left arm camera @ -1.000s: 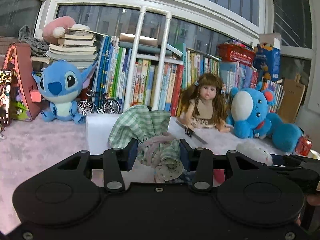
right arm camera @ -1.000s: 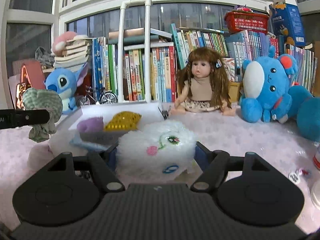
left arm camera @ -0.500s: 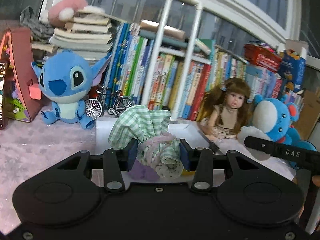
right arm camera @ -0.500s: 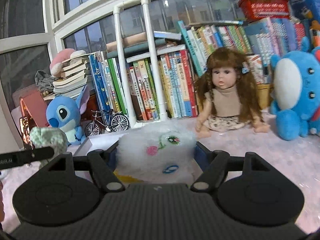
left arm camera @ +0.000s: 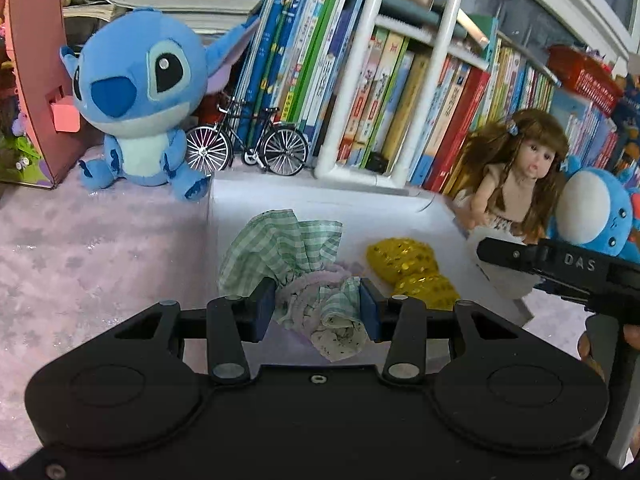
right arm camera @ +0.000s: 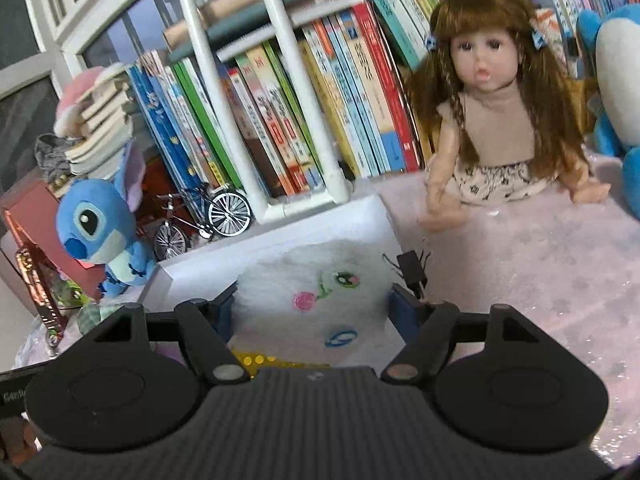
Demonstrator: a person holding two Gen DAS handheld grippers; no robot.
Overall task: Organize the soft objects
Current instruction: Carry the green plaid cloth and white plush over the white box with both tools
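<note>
Big blue-and-white plush toy (right arm camera: 618,80) cut off at right edge; yellow sequined soft item (right arm camera: 256,360) mostly hidden behind gripper body.

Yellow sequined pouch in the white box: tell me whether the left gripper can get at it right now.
Probably not: the left gripper is shut on the green checked cloth. The yellow sequined pouch lies uncovered beside it.

The right tongs (left arm camera: 560,266), seen from the left wrist, carry white letters "DAS".

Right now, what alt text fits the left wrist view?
Left gripper clamps a green checked cloth bundle over a white box holding a yellow sequined toy; a Stitch plush and doll sit behind.
</note>
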